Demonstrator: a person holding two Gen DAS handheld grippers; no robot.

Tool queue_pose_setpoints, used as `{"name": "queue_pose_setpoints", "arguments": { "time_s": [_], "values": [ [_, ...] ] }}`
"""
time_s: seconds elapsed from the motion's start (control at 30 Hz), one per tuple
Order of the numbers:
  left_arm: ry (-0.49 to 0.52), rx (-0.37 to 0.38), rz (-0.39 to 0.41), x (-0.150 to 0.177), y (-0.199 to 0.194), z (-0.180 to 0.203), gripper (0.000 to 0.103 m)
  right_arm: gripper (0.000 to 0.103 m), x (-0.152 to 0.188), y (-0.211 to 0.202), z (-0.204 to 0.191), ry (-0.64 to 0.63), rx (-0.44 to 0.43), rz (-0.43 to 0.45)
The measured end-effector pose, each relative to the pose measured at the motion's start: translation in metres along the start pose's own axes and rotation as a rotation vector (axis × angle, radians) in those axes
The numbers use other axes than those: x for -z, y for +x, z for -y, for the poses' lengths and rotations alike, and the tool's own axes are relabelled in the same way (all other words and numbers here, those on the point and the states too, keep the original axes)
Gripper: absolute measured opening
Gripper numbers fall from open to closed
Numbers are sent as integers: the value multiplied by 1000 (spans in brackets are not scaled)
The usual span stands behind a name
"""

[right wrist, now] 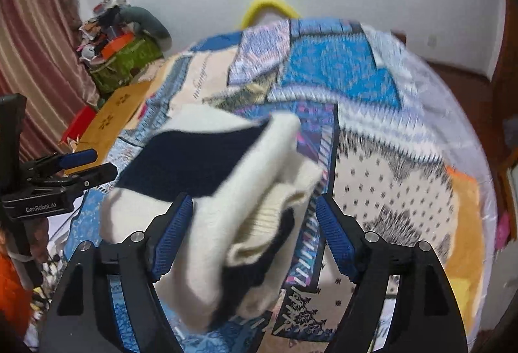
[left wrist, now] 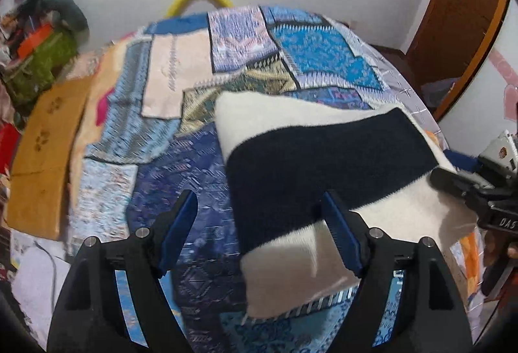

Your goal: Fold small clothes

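Fold made, tidying left

On the bed the sweater lies doubled over, apparently folded but bunched at its near edge; left gripper and right gripper both stand apart, clamping nothing, so squaring up probably remains.

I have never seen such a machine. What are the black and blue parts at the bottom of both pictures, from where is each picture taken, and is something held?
No robot here: a person holds a two-finger tool in each hand. Each picture comes from a camera on one tool, looking along its fingers. The left tool and the right tool are both open. A cream and navy garment lies on the patchwork bedcover. It sits between the right tool's fingers, but nothing grips it.
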State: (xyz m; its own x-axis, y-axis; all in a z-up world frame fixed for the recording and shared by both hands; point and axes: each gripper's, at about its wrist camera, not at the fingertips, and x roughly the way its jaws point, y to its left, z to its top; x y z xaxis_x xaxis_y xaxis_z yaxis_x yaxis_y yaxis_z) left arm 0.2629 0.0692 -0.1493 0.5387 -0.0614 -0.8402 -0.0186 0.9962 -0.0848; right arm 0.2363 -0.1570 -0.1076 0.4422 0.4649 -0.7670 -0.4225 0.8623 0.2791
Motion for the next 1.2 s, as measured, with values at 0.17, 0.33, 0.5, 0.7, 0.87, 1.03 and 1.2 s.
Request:
{"name": "queue_pose_setpoints", "arguments": {
  "time_s": [0.17, 0.33, 0.5, 0.7, 0.87, 1.03, 1.2],
  "values": [
    [-74, 48, -67, -1, 27, -11, 79, 85, 12, 15, 22, 85, -44, -51],
    [-98, 64, -82, 2, 40, -18, 98, 94, 21, 23, 35, 112, -72, -70],
    [-230, 186, -144, 6, 58, -36, 99, 96, 27, 36, 46, 220, -168, -122],
    [-340, 302, -200, 8, 73, -46, 99, 96, 29, 44, 44, 259, -225, -145],
    [-393, 371, -230, 6, 82, -47, 98, 96, 28, 52, 42, 289, -257, -149],
    [-396, 445, -261, 3, 87, -40, 90, 87, 24, 56, 35, 276, -284, -150],
    [-390, 439, -258, 0, 86, -37, 88, 74, 24, 54, 34, 270, -292, -144]
  ]
}}
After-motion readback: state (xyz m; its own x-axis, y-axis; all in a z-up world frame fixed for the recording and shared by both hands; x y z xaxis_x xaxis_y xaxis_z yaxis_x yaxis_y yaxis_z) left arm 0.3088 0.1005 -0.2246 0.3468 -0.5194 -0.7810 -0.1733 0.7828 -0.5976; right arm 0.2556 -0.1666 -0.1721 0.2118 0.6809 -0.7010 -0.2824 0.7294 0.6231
